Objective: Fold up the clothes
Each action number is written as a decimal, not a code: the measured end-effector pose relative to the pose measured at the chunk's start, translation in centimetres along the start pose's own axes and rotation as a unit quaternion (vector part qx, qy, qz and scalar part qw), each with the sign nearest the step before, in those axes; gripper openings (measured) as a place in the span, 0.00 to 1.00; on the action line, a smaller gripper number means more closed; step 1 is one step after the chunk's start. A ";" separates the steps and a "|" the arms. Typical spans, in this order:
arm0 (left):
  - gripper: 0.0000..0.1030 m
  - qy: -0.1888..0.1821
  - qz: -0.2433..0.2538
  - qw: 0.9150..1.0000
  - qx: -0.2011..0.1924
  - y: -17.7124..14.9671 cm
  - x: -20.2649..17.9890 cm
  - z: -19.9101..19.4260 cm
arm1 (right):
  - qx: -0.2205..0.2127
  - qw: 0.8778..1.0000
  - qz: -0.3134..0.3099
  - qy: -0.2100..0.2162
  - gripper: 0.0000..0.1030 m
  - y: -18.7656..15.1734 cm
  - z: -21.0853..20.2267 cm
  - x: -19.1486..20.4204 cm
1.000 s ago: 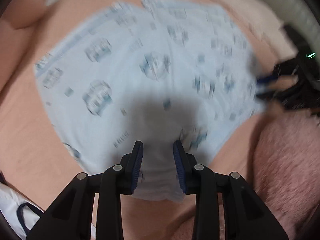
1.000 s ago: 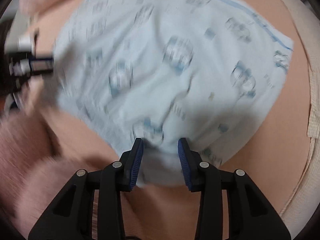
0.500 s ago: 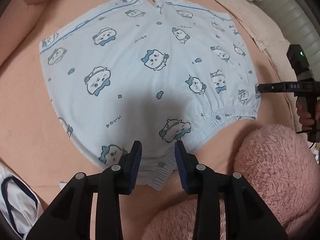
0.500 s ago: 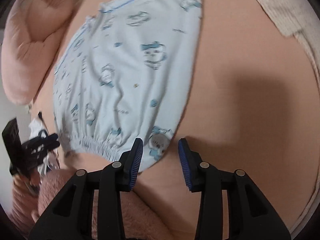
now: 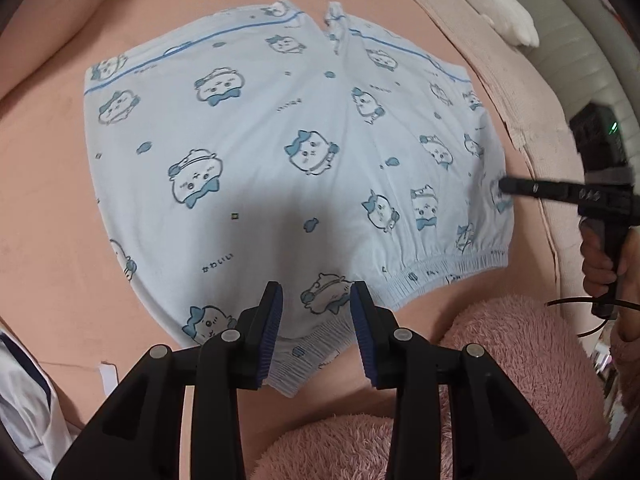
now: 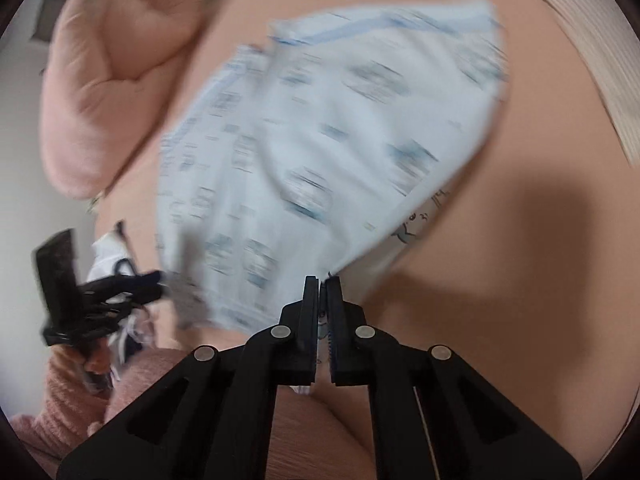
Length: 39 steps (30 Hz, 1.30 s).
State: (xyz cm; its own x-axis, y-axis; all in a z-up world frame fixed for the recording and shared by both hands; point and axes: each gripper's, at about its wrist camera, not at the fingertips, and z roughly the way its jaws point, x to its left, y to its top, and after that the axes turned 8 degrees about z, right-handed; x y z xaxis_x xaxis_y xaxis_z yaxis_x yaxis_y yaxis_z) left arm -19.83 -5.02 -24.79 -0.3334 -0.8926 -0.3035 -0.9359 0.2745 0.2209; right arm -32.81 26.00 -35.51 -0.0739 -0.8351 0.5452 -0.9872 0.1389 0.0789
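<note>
Pale blue shorts (image 5: 280, 152) with a cartoon print lie spread on the pink sheet (image 5: 48, 184), elastic waistband nearest me. My left gripper (image 5: 316, 294) hovers open over the waistband; cloth lies under the gap and the pads do not press on it. In the right wrist view my right gripper (image 6: 323, 280) is shut on the shorts' edge, and the shorts (image 6: 320, 140) rise from it, blurred by motion. The left wrist view shows the right gripper (image 5: 505, 186) at the shorts' right side, held by a hand (image 5: 600, 264). My left gripper (image 6: 152, 284) appears blurred at the far left.
A pink pillow (image 6: 112, 80) lies at the head of the sheet. Fluffy pink fabric (image 5: 500, 368) fills the near right. A white plush toy (image 5: 500, 20) sits on the beige cover (image 5: 532, 128) at the right. A white garment with navy trim (image 5: 24, 400) lies near left.
My right gripper has shut on the shorts' edge and lifted it off the sheet. The left gripper has stayed open over the waistband and shifted a little.
</note>
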 end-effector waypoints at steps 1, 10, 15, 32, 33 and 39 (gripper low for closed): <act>0.36 -0.008 -0.007 1.000 -0.002 0.0 0.4 0.0 | 0.002 1.000 -0.016 0.003 0.03 0.9 1.0 1.8; 0.36 -0.121 -0.064 0.991 -0.006 2.3 1.4 3.2 | 0.083 0.993 -0.081 -0.014 0.05 2.5 11.2 9.8; 0.36 -0.152 -0.036 0.988 0.000 4.6 -0.2 4.7 | 0.055 0.996 -0.075 -0.016 0.13 2.0 8.1 8.9; 0.02 -0.151 0.067 0.985 0.044 11.3 -11.1 9.5 | -0.002 0.992 0.059 -0.113 0.18 -1.4 -0.5 -0.4; 0.02 -0.147 0.065 0.986 0.034 11.3 -10.9 8.8 | 0.005 0.991 0.051 -0.122 0.19 -1.4 0.0 -0.4; 0.02 -0.142 0.014 0.989 -0.028 11.0 -6.7 3.8 | 0.036 0.994 0.008 -0.104 0.24 -1.5 1.2 1.2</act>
State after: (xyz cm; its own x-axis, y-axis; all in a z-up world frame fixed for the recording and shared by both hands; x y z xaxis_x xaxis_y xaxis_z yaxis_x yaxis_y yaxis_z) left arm -28.36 5.33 -23.87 -0.3852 -0.7466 -0.5424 -0.9207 0.2710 0.2808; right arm -31.64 24.09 -35.99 -0.1106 -0.9261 0.3608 -0.9926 0.1211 0.0064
